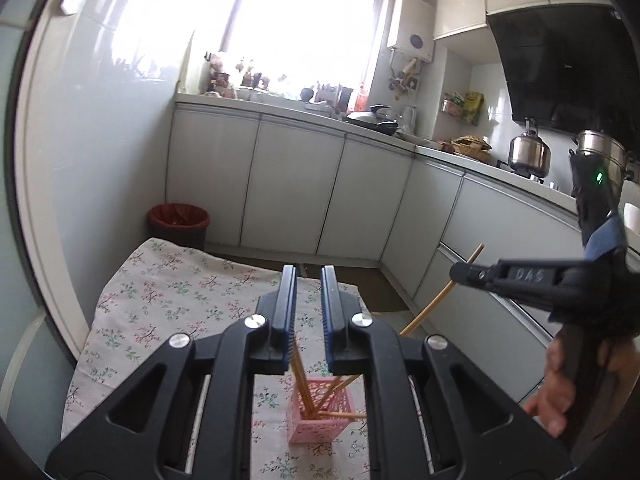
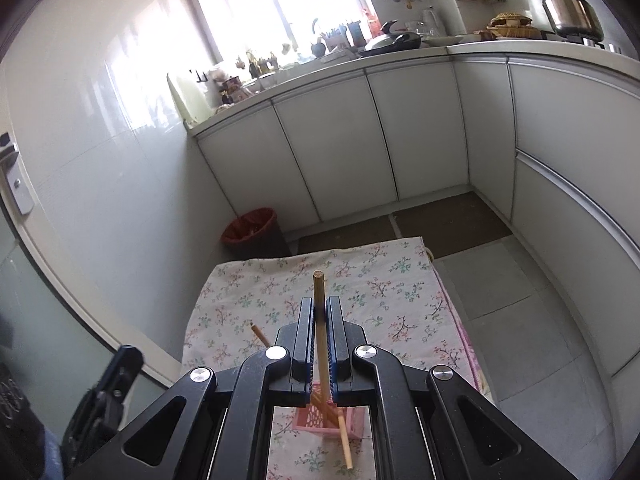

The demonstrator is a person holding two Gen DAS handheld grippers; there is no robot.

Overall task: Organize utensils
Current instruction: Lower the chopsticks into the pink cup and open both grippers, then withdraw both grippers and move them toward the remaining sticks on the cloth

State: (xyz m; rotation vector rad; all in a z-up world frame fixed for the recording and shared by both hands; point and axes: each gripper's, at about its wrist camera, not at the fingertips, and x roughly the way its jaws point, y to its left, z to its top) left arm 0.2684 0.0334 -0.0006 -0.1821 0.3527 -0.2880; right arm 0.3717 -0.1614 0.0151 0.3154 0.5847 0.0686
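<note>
Between right gripper [image 2: 320, 312] jaws, chopstick [image 2: 319, 292] — above pink basket [image 2: 320, 426]

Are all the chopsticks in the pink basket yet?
Nearly. Several chopsticks already stand in the pink basket. The right tool is shut on one more chopstick, held above the basket. The left tool is open and holds nothing. No other loose chopsticks show on the cloth.
</note>
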